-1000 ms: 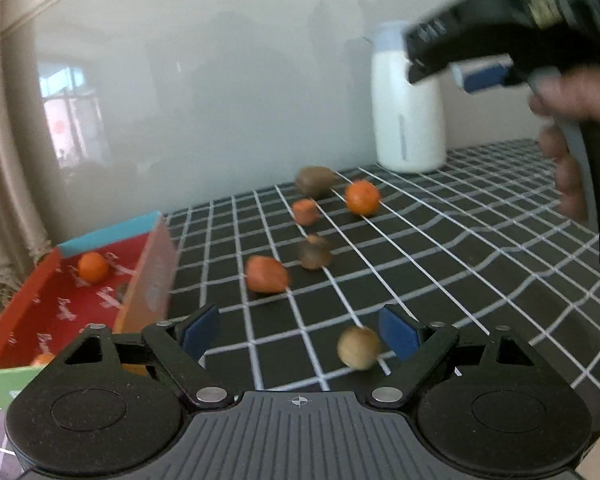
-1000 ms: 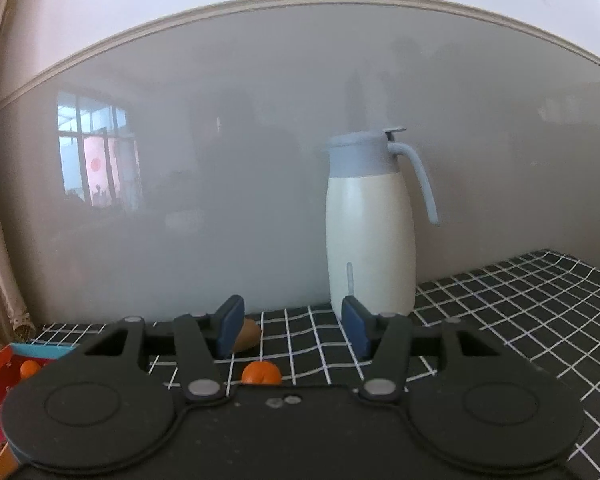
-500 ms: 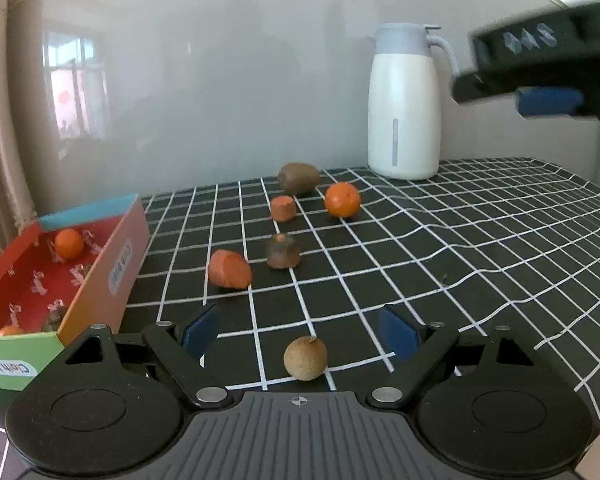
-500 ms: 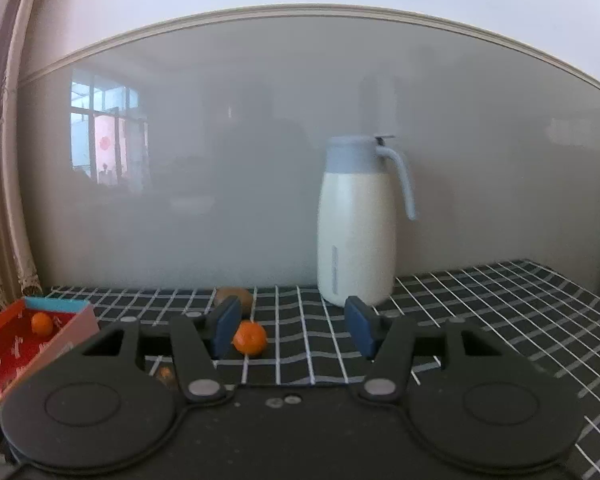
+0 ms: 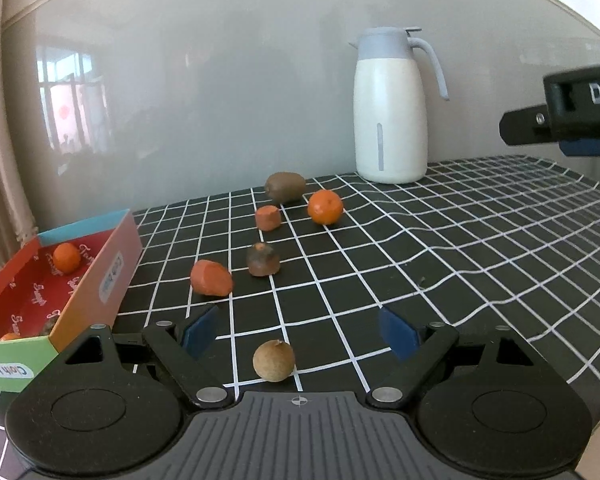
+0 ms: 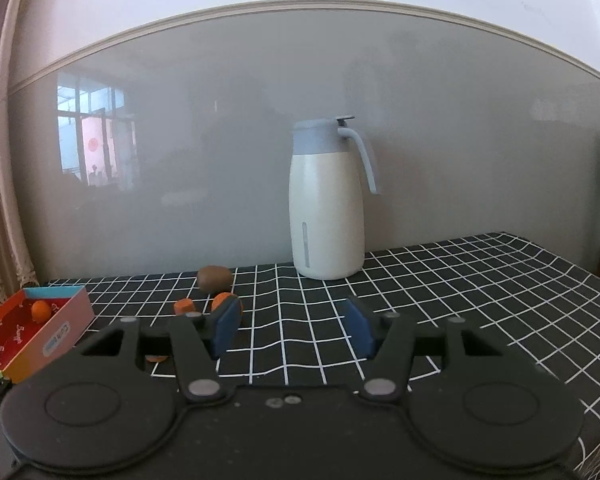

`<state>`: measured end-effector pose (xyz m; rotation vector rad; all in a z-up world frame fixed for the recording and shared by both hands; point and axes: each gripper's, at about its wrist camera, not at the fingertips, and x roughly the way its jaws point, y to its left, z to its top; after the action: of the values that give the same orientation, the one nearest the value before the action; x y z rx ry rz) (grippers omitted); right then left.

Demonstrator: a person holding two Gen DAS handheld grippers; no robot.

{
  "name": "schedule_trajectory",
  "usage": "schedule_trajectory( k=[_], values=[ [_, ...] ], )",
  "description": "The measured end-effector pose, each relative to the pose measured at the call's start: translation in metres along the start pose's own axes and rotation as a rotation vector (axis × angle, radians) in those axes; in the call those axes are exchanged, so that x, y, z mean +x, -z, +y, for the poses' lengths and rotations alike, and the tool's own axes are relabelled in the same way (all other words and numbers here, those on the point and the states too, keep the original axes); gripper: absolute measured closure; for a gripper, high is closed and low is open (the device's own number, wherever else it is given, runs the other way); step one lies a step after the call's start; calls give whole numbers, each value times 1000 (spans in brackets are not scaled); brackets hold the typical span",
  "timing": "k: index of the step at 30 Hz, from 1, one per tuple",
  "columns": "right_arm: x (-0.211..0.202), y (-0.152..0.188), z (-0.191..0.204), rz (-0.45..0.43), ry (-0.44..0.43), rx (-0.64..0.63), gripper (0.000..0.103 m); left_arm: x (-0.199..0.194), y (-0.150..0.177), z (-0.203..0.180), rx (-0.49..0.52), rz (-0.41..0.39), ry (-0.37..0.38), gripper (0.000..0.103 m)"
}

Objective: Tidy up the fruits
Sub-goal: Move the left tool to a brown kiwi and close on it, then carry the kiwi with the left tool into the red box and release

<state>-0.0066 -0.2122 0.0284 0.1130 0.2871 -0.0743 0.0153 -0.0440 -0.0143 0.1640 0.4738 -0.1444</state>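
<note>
My left gripper [image 5: 298,332] is open low over the black checked cloth, and a round brown fruit [image 5: 273,361] lies untouched on the cloth between its blue pads. Farther off lie an orange-red piece [image 5: 211,278], a dark brown fruit [image 5: 263,259], a small orange piece [image 5: 268,218], a tangerine [image 5: 325,207] and a kiwi [image 5: 285,187]. A red box [image 5: 112,276] at the left holds a tangerine [image 5: 66,257]. My right gripper [image 6: 292,328] hangs open and empty above the cloth; its left finger half hides the tangerine [image 6: 219,302], with the kiwi [image 6: 215,278] behind.
A white jug [image 5: 390,120] with a grey lid stands by the grey wall at the back, right of the fruit. The right gripper's body [image 5: 576,120] juts in at the right edge of the left wrist view. A curtain hangs at far left.
The right gripper has drawn away to the right edge of the left wrist view. In its own view more cloth and the box show. The brown fruit now sits left of centre between the left fingers.
</note>
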Motion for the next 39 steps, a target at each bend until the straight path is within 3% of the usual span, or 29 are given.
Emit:
schedule_trajectory(
  k=[12,13,15,18,23,25,27,28,33,39],
  values=[
    [5,4,3,14,2,-11,46,15,8,4,-2,52,-14,17],
    [6,4,3,18,0,-12,46,15,8,3,2,54,-14,19],
    [7,5,3,22,-1,-16,46,18,10,2,7,66,-13,40],
    [7,5,2,22,-2,-14,46,27,13,3,-6,103,-12,48],
    [7,6,-1,22,1,-6,46,27,17,1,-16,91,-23,48],
    [8,6,-1,25,0,-7,45,27,18,4,-44,90,-11,52],
    [7,6,1,24,-2,-9,45,27,18,4,-60,89,19,75],
    [7,6,2,24,-2,-9,45,27,17,1,-49,87,23,77],
    [10,6,2,27,-4,-7,45,27,16,6,-78,94,45,77],
    [14,7,7,30,-12,-7,45,15,3,22,-83,30,13,77]
  ],
)
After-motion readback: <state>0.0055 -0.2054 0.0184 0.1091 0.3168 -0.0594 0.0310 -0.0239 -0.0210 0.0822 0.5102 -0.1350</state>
